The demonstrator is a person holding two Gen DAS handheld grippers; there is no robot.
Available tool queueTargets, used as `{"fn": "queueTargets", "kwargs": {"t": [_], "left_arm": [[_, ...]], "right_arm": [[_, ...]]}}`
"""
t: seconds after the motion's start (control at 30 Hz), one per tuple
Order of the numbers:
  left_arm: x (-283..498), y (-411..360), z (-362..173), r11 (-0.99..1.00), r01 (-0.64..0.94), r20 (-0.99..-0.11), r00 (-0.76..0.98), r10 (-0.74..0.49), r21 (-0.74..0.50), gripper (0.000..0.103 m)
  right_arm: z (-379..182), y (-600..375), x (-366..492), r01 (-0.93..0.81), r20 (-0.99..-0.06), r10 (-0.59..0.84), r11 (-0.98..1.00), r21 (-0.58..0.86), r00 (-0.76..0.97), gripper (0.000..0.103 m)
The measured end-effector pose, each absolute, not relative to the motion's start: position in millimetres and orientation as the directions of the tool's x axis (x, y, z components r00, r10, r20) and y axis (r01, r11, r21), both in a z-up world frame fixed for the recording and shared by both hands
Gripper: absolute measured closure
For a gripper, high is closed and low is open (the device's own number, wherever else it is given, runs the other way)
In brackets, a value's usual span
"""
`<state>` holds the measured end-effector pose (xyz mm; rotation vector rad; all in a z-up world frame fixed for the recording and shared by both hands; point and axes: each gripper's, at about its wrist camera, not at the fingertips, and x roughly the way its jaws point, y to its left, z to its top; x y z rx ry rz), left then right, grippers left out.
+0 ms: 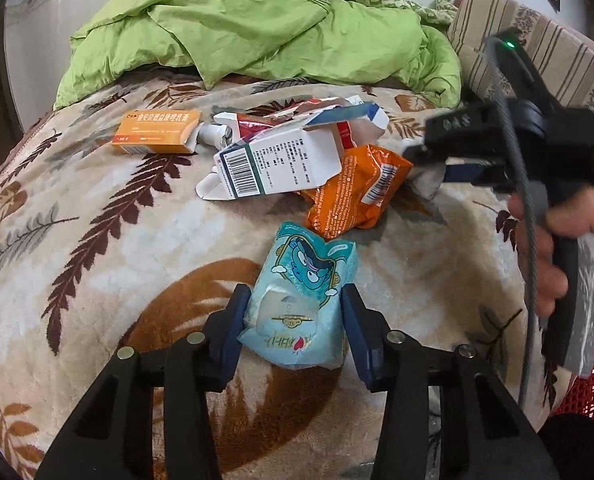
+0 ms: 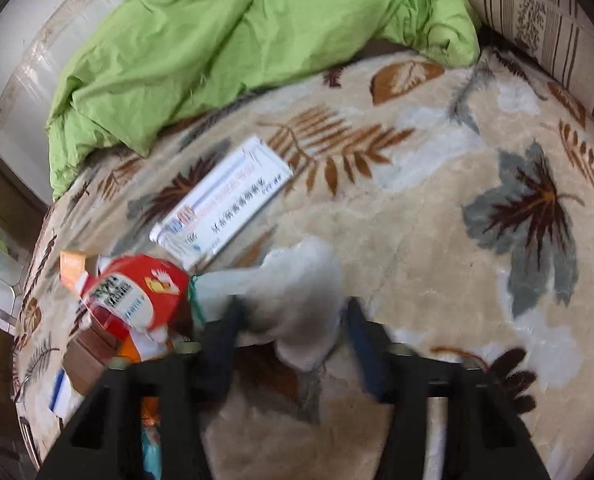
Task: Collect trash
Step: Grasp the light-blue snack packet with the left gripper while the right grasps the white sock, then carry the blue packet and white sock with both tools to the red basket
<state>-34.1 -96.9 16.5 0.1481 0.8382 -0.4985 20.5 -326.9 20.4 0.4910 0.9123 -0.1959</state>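
Observation:
My left gripper (image 1: 295,316) is shut on a light blue cartoon snack packet (image 1: 301,280), with both pads against its sides, on the leaf-patterned blanket (image 1: 97,264). Behind it lies a trash heap: an orange wrapper (image 1: 357,196), a white barcode carton (image 1: 281,160) and an orange box (image 1: 157,132). A person's hand (image 1: 557,240) holds my right gripper (image 1: 417,156) at the heap's right edge. In the blurred right wrist view, a crumpled white tissue (image 2: 297,300) sits between the right gripper's (image 2: 293,320) fingers. Whether the pads press on it is unclear.
A green quilt (image 1: 257,28) is bunched at the back of the bed, beside a striped cushion (image 1: 537,52). A long white box (image 2: 221,204) and a red packet (image 2: 137,292) lie left of the tissue. A red mesh basket (image 1: 589,380) shows at the lower right.

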Motion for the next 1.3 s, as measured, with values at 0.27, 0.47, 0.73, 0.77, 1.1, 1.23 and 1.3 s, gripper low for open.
{"fn": "queueTargets", "kwargs": {"t": [0.27, 0.47, 0.73, 0.77, 1.1, 1.23, 1.3], "left_arm": [[-45.2, -92.0, 24.4, 0.881, 0.471, -0.719, 0.595, -0.358, -0.05, 0.06], [-67.7, -80.2, 39.0, 0.896, 0.443, -0.694, 0.633, -0.344, -0.041, 0.06], [-110.6, -61.0, 53.0, 0.917, 0.398, -0.667, 0.687, -0.287, 0.016, 0.06], [-114.1, -59.3, 53.9, 0.921, 0.39, -0.667, 0.692, -0.278, 0.02, 0.06], [-124.0, -52.7, 56.7, 0.942, 0.33, -0.654, 0.727, -0.209, 0.066, 0.06], [-124.2, -52.1, 55.9, 0.943, 0.325, -0.652, 0.731, -0.203, 0.071, 0.06], [-124.3, -51.8, 55.3, 0.943, 0.324, -0.652, 0.731, -0.2, 0.073, 0.06]], "right_arm": [[53.4, -307.8, -49.3, 0.313, -0.736, -0.029, 0.916, 0.25, 0.676, 0.073], [74.9, -278.1, -111.6, 0.285, -0.687, -0.074, 0.938, 0.198, 0.722, 0.073], [83.9, -242.5, -152.5, 0.214, -0.625, -0.09, 0.968, 0.127, 0.775, 0.073], [83.3, -240.7, -154.3, 0.211, -0.623, -0.09, 0.97, 0.123, 0.777, 0.073], [77.4, -229.3, -174.2, 0.194, -0.623, -0.077, 0.973, 0.122, 0.778, 0.073], [75.6, -226.9, -177.4, 0.192, -0.625, -0.077, 0.974, 0.118, 0.777, 0.073], [74.4, -225.4, -177.7, 0.196, -0.628, -0.077, 0.973, 0.122, 0.774, 0.073]]}}
